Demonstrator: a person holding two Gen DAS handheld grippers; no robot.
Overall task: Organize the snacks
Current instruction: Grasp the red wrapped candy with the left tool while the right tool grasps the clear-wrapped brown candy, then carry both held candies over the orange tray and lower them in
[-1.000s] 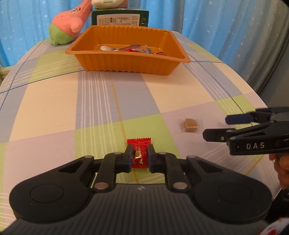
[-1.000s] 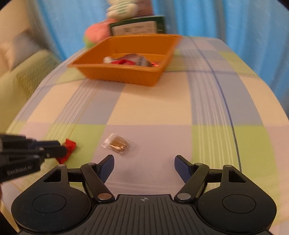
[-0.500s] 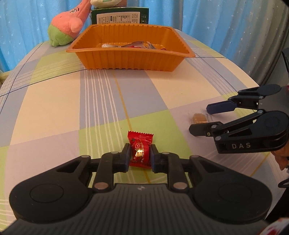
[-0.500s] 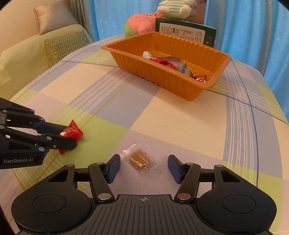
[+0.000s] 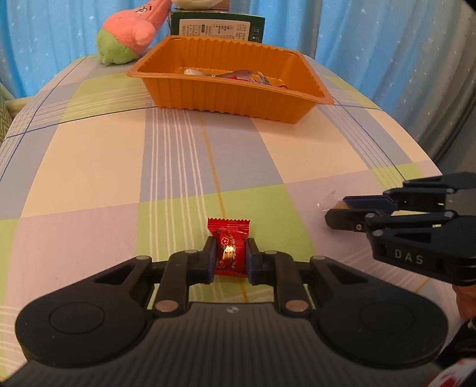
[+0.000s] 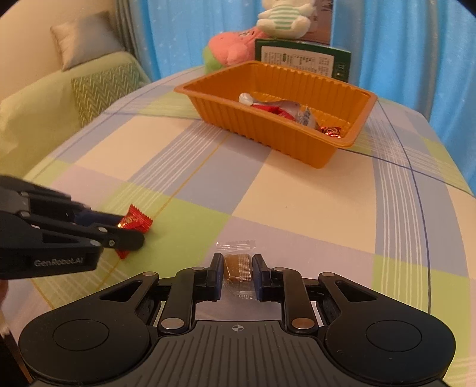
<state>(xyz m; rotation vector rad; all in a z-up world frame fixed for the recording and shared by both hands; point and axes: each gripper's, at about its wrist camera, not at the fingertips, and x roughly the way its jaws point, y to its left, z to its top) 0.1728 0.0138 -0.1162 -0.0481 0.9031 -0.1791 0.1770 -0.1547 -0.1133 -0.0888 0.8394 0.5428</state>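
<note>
My left gripper [image 5: 229, 253] is shut on a red wrapped candy [image 5: 229, 241] low over the checked tablecloth. It also shows in the right wrist view [image 6: 125, 227] with the red candy [image 6: 138, 221] sticking out. My right gripper [image 6: 238, 272] is shut on a brown snack in a clear wrapper [image 6: 238, 268]. In the left wrist view the right gripper [image 5: 345, 212] hides most of that snack. An orange tray [image 5: 238, 89] at the far side of the table holds several wrapped snacks [image 6: 285, 111].
A pink and green plush [image 5: 128, 32] and a green box [image 5: 217, 26] stand behind the tray [image 6: 327, 89]. A white plush [image 6: 282, 18] sits on the box. A green sofa with cushions [image 6: 59, 98] lies to the left. The table edge curves down at right [image 5: 422, 154].
My right gripper has closed on the clear-wrapped brown snack. My left gripper keeps its hold on the red candy and has risen slightly.
</note>
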